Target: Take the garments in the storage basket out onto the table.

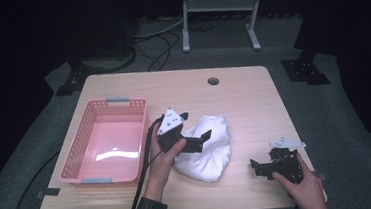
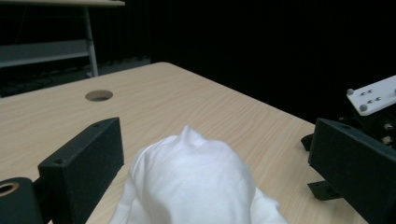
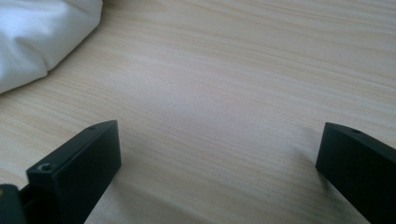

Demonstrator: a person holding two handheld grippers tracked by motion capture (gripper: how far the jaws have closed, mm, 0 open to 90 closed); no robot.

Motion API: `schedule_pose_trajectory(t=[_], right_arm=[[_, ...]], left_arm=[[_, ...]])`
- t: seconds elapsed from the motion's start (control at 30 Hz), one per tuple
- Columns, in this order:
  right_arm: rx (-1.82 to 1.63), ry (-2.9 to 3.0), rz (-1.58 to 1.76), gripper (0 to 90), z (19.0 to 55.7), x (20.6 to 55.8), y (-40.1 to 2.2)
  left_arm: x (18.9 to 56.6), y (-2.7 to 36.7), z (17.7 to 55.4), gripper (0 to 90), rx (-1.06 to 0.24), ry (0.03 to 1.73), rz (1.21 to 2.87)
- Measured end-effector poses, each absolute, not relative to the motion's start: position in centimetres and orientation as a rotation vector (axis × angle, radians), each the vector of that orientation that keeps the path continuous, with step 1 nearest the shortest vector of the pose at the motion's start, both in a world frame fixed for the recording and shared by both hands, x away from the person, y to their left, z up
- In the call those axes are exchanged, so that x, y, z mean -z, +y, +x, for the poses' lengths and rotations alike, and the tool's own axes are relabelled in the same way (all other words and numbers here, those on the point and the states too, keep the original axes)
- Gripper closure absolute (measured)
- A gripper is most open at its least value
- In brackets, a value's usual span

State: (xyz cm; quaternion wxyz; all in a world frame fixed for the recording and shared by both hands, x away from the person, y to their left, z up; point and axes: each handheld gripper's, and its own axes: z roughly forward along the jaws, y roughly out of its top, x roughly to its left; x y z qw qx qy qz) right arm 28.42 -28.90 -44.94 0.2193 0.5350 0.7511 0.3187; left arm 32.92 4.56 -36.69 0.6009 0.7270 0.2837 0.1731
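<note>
Cloth between the jaws of the left gripper

White cloth (image 2: 196, 182) lies bunched on the table (image 1: 243, 100), directly in front of the left gripper (image 2: 210, 158) and between its two jaws, which stand wide apart and do not press it. The right gripper (image 1: 264, 167) rests low on the bare wood, jaws also apart, with the cloth well off to its front left

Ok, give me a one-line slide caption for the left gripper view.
Open left hand-held gripper straddling a bunched white cloth on the wooden table.
</note>
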Motion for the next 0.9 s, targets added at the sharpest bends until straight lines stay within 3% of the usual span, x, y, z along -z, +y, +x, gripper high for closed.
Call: schedule_pose_trajectory(t=[0.9], right_arm=[[-0.882, 2.078, 1.48, 0.0, 28.4, 44.9, -28.9]], left_arm=[[40.2, 7.5, 28.8, 2.7, -0.416, 0.624, 1.608]])
